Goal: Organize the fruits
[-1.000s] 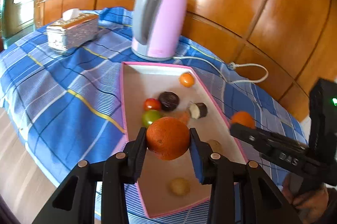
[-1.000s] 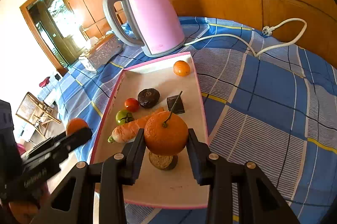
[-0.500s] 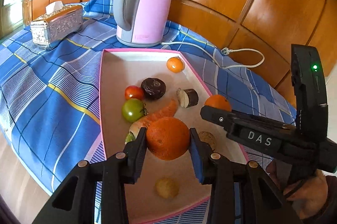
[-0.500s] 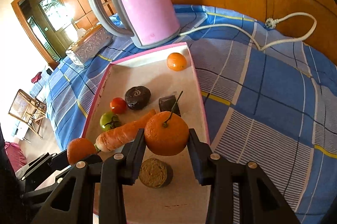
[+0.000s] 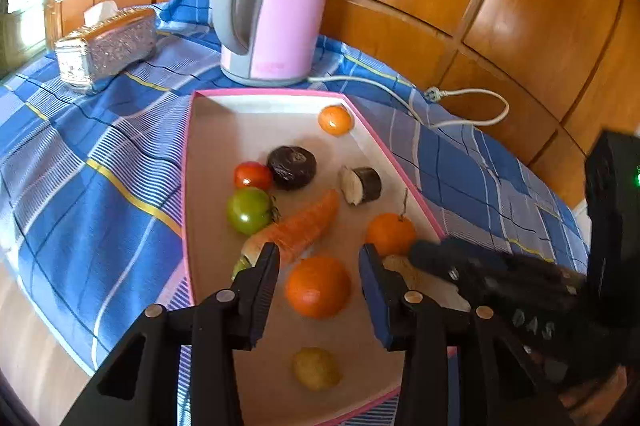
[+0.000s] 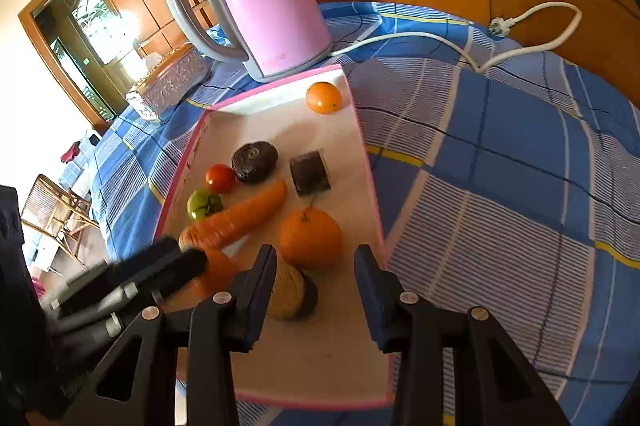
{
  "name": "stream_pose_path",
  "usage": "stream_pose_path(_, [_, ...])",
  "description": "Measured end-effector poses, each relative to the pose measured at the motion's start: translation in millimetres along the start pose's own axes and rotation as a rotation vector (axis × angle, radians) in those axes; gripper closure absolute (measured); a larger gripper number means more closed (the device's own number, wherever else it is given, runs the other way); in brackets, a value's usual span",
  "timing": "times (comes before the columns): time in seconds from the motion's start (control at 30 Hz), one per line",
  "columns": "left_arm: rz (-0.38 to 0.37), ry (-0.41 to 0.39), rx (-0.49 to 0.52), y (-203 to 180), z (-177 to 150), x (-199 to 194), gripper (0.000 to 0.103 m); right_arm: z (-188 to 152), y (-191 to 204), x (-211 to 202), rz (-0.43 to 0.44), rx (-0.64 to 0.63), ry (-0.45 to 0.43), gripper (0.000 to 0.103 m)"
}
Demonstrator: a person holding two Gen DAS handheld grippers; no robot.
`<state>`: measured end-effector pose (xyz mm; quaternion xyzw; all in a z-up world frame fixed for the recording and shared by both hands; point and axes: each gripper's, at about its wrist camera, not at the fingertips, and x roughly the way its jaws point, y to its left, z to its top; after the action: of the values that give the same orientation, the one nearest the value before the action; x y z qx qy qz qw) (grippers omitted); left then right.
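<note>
A pink-rimmed white tray (image 5: 208,145) (image 6: 352,129) holds several fruits and vegetables. My left gripper (image 5: 318,274) is open, its jaws on either side of an orange (image 5: 318,286) lying in the tray. My right gripper (image 6: 314,266) is open just behind a stemmed orange (image 6: 311,238) (image 5: 390,234) lying in the tray. A carrot (image 5: 300,226) (image 6: 236,214), a green tomato (image 5: 249,209), a red tomato (image 5: 252,175), a dark round fruit (image 5: 292,166), a small orange (image 5: 335,119) and a yellow piece (image 5: 316,368) lie around them.
A pink kettle (image 5: 272,9) with a white cord (image 5: 460,105) stands behind the tray. A silver tissue box (image 5: 106,45) sits at the back left. A blue checked cloth (image 6: 500,165) covers the table. Wooden panels rise behind.
Both grippers lowered over the tray and opened. Each let go of its orange, and both oranges now lie in the tray.
</note>
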<state>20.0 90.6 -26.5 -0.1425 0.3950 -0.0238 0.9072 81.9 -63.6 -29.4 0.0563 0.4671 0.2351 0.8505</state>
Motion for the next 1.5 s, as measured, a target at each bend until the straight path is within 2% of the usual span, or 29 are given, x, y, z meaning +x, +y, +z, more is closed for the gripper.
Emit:
stream_pose_path(0.2, [0.078, -0.056, -0.044, 14.0, 5.1, -15.5, 0.061, -11.6, 8.6, -11.6, 0.023, -0.044, 0.004, 0.066])
stream_pose_path(0.33, [0.131, -0.077, -0.080, 28.6, 7.2, -23.9, 0.061, -17.9, 22.4, -9.8, 0.054, -0.098, 0.039, 0.066])
stream_pose_path(0.4, [0.139, -0.076, -0.094, 34.2, 7.5, -26.1, 0.061, -21.7, 27.9, -3.6, 0.010, -0.118, 0.068, 0.066])
stream_pose_path(0.5, [0.143, -0.075, -0.094, 35.7, 4.8, -28.3, 0.061, -23.9, 27.0, 6.0, -0.009, -0.104, 0.089, 0.067])
stream_pose_path(0.53, [0.141, -0.073, -0.089, 34.6, 4.0, -28.4, 0.061, -23.4, 26.9, 9.7, -0.024, -0.107, 0.091, 0.070])
stream_pose_path(0.67, [0.150, -0.073, -0.063, 26.3, 1.5, -29.0, 0.061, -15.6, 31.8, 19.9, -0.057, -0.139, 0.059, 0.073])
stream_pose_path(0.73, [0.160, -0.077, -0.056, 23.5, 0.7, -29.7, 0.052, -9.2, 35.6, 25.5, -0.080, -0.160, 0.056, 0.073])
stream_pose_path(0.87, [0.175, -0.084, -0.046, 19.9, -0.3, -31.4, 0.049, -5.7, 34.9, 25.7, -0.069, -0.140, 0.066, 0.073])
stream_pose_path(1.07, [0.194, -0.102, -0.044, 15.6, -2.7, -36.3, 0.049, -14.9, 35.1, 12.1, -0.058, -0.133, 0.037, 0.073])
stream_pose_path(1.13, [0.196, -0.109, -0.047, 14.8, -3.6, -38.2, 0.043, -17.0, 35.7, 4.0, -0.067, -0.132, 0.013, 0.073])
stream_pose_path(1.2, [0.200, -0.114, -0.048, 13.9, -4.0, -39.8, 0.043, -18.0, 35.6, -3.1, -0.072, -0.129, -0.011, 0.073])
stream_pose_path(1.4, [0.210, -0.128, -0.042, 10.1, -7.9, -45.8, 0.042, -22.6, 29.1, -22.0, -0.135, -0.100, -0.071, 0.072])
stream_pose_path(1.5, [0.215, -0.136, -0.038, 5.1, -12.0, -48.3, 0.032, -27.9, 25.1, -29.8, -0.175, -0.089, -0.099, 0.070])
